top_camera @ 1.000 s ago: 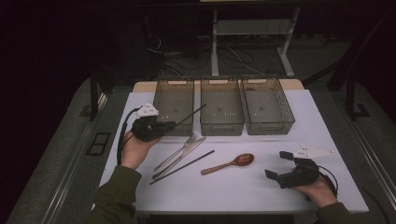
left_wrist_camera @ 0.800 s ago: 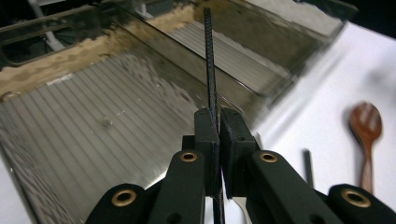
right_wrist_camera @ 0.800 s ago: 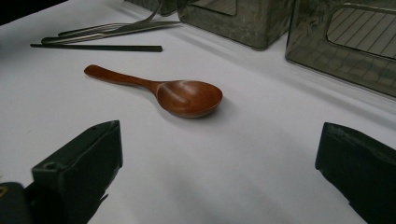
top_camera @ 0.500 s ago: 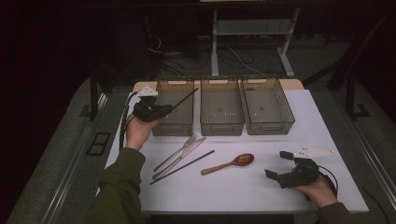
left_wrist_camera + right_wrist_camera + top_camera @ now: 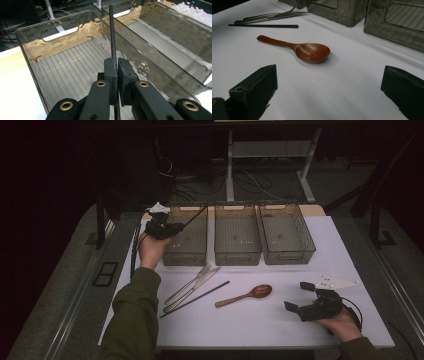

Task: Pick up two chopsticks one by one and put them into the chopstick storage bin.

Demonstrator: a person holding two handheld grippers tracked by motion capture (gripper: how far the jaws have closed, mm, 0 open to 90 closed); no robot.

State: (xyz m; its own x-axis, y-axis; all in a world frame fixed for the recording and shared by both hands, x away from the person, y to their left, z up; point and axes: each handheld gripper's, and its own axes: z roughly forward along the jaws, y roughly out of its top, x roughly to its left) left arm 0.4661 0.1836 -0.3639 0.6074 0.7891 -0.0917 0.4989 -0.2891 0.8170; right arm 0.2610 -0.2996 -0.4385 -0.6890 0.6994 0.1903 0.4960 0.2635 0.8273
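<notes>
Above the leftmost clear ribbed plastic bin (image 5: 189,235), left claw (image 5: 117,72) is clamped on a thin black chopstick (image 5: 112,32), its free end slanting over the bin's far rim. Near the surface's (image 5: 260,320) right front, right claw (image 5: 299,301) hovers with jaws wide apart, empty. Wooden brown spoon (image 5: 308,50) lies ahead of it; a second black chopstick (image 5: 196,298), fork and knife (image 5: 192,282) lie mid-surface.
</notes>
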